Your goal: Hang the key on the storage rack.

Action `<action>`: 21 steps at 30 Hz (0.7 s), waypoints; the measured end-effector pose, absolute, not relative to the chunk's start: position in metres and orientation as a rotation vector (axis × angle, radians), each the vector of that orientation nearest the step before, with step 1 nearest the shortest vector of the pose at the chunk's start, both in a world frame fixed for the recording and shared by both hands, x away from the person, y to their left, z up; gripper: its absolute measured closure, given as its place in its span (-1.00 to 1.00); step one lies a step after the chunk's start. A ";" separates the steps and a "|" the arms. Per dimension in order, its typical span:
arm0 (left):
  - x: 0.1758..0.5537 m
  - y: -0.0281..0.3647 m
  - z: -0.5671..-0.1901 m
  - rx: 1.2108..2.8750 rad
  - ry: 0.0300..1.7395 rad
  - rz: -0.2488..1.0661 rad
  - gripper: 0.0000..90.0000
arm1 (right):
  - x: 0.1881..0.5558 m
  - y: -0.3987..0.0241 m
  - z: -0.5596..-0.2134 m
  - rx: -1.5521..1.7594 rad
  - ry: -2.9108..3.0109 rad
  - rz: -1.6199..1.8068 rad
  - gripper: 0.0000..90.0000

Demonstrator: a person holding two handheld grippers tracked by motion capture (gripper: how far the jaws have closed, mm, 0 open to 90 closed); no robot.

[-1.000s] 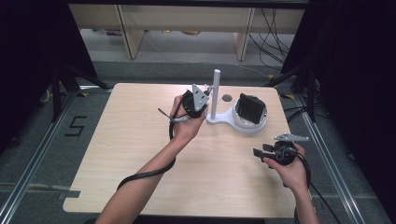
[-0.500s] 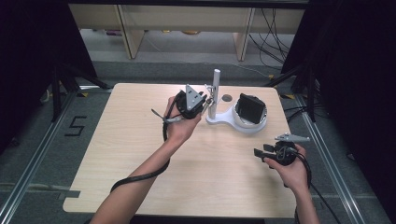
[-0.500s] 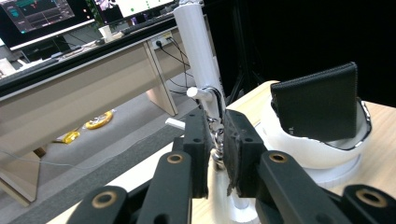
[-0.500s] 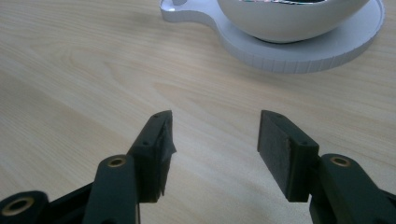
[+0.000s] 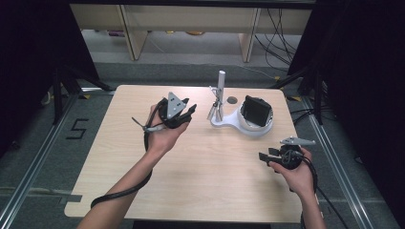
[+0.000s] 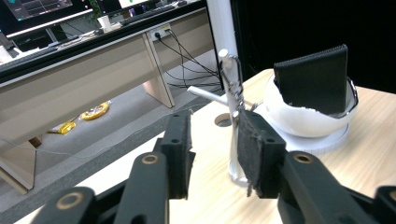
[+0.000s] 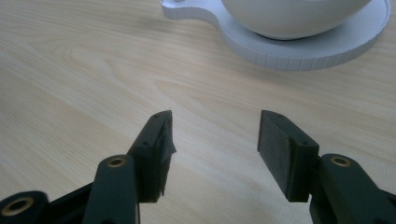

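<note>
While my left gripper (image 5: pixel 187 113), jaws just opening and empty, sits clear of the white stand (image 5: pixel 220 102), hanging looks done; right gripper (image 5: pixel 265 156) idles spread.

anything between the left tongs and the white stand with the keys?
Nothing visible. The left tongs have just been opening, with nothing between the jaws, and sit left of the white stand, apart from it. Only bare table lies between them. In the left gripper view the keys hang straight ahead, unobstructed.
</note>
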State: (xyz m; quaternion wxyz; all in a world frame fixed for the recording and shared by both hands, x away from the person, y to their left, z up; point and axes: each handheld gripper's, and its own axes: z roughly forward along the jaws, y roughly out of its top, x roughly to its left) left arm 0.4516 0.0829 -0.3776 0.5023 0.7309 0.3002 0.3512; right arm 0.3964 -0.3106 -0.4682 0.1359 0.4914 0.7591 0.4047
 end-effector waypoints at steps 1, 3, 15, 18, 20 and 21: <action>0.450 0.087 -0.378 1.770 0.712 0.852 0.37 | 0.396 -0.310 -0.468 1.421 2.194 1.168 0.03; 0.446 0.094 -0.380 1.771 0.727 0.854 0.33 | 0.396 -0.310 -0.468 1.418 2.199 1.171 0.03; 0.420 0.155 -0.407 1.775 0.788 0.854 -0.05 | 0.396 -0.310 -0.468 1.425 2.201 1.151 0.03; 0.413 0.168 -0.418 1.759 0.823 0.850 -0.09 | 0.396 -0.308 -0.468 1.423 2.198 1.135 0.03; 0.408 0.177 -0.426 1.755 0.843 0.848 -0.12 | 0.395 -0.307 -0.468 1.433 2.202 1.134 0.03; 0.405 0.182 -0.430 1.753 0.854 0.853 -0.13 | 0.397 -0.307 -0.470 1.419 2.208 1.159 0.03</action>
